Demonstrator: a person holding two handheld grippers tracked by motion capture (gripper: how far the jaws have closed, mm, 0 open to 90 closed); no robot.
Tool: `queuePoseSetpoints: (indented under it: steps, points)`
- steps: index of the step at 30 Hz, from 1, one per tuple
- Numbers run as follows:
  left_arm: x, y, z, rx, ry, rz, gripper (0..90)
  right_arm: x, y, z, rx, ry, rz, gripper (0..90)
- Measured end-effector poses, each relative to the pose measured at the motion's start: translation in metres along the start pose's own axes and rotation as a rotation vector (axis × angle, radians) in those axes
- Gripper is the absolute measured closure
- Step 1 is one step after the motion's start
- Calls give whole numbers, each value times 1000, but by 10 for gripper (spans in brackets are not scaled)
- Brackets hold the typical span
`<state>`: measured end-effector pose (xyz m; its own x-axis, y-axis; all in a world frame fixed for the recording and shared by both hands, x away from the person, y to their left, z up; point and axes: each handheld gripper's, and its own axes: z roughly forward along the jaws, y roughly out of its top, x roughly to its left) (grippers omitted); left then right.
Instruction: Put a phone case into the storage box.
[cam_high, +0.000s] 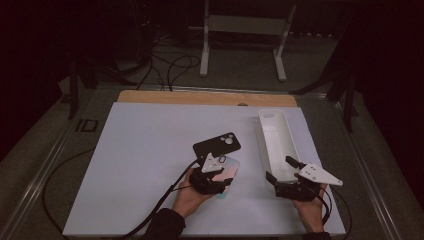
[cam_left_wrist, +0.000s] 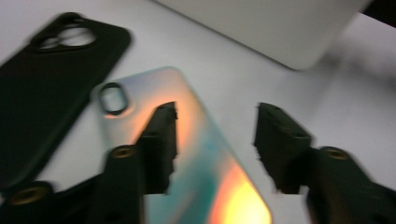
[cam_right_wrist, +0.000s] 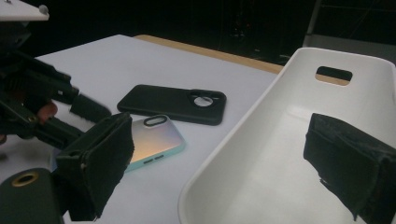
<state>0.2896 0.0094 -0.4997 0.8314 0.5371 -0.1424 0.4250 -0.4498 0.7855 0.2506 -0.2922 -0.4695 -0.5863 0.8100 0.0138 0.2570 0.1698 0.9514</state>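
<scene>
Left hand-held gripper (cam_left_wrist: 215, 140) over shiny phone case (cam_left_wrist: 187, 154) flat on tabletop (cam_high: 140, 165), beside black case (cam_high: 216, 145); jaws straddling, not pinching. Light, slick, flexible: grip long edges. Right hand-held gripper (cam_right_wrist: 224, 158) open by white tray (cam_right_wrist: 280, 140).

Black tongs (cam_high: 218, 171), brass screws near the jaws, grey three-cornered plates on top, black cables trailing behind, dark sleeves (cam_high: 165, 225).

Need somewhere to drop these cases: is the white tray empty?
Empty: the white tray shows only bare floor; both cases lie outside on the table.
</scene>
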Motion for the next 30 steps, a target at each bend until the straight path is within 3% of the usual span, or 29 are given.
queuePoseSetpoints:
  steps: [3, 7, 11, 16, 26, 30]
  points:
    - [-6, 1, 7, 28, -32, 29, 700, 0, 0, 0, 1, 0, 0, 83]
    - [-11, 1, 14, 59, -41, 55, 886, 0, 0, 0, 1, 1, 0, 82]
    - [-17, -2, 23, 114, -57, 91, 898, 0, 0, 0, -2, 2, 0, 82]
    - [-19, -6, 30, 163, -41, 93, 899, 0, -1, 0, -2, 3, -1, 83]
    - [-20, -8, 27, 173, -36, 93, 899, 0, -1, 0, -2, 3, 1, 83]
    - [-15, -13, 18, 184, -21, 90, 900, -1, -1, -1, -2, 1, 3, 82]
